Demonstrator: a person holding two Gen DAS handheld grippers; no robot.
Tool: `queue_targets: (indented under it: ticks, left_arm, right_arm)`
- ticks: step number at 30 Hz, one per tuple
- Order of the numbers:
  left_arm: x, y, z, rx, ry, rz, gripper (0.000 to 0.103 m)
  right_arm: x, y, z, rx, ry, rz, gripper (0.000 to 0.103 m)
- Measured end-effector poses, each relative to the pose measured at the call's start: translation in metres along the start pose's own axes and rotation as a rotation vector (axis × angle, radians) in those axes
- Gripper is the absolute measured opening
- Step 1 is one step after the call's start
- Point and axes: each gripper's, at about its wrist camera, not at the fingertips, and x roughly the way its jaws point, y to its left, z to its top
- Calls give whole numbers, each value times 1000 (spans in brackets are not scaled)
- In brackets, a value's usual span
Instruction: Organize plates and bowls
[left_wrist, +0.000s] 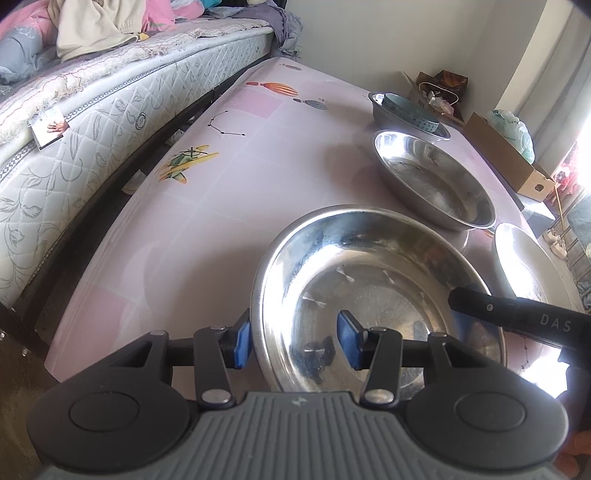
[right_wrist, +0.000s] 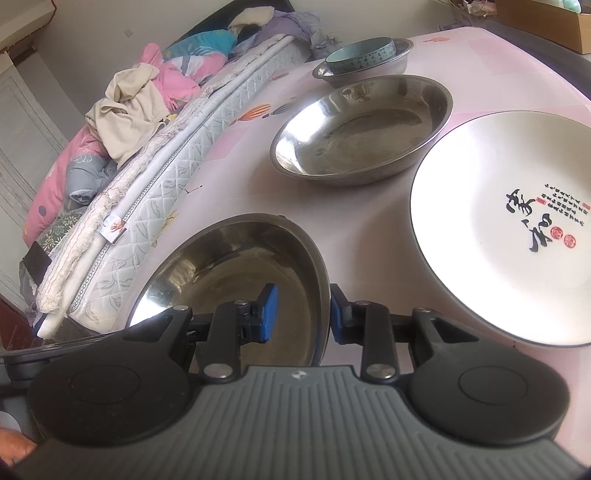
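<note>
A steel plate (left_wrist: 369, 295) lies nearest on the pink table; it also shows in the right wrist view (right_wrist: 229, 273). My left gripper (left_wrist: 295, 341) is open, its blue pads either side of the plate's left rim, with gaps. My right gripper (right_wrist: 301, 314) is open, its pads straddling the plate's right rim. A second steel plate (left_wrist: 432, 177) (right_wrist: 362, 125) sits behind. A white ceramic plate with calligraphy (right_wrist: 498, 221) (left_wrist: 524, 269) lies to the right. A teal bowl (right_wrist: 360, 55) (left_wrist: 410, 110) sits inside a small steel bowl (right_wrist: 369, 72).
A mattress with bedding (left_wrist: 92, 110) (right_wrist: 129, 166) runs along the table's left edge. A cardboard box (left_wrist: 506, 155) and a bag (left_wrist: 439, 88) stand beyond the table's far right side. The pink tablecloth (left_wrist: 221, 192) is bare on the left.
</note>
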Motion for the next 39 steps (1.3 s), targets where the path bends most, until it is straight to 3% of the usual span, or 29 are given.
queue_targets:
  ticks: [39]
  left_arm:
    - [0,-7,-2,37,-8,39,48]
  right_arm:
    - [-2,-4,-9,35,23,21,29]
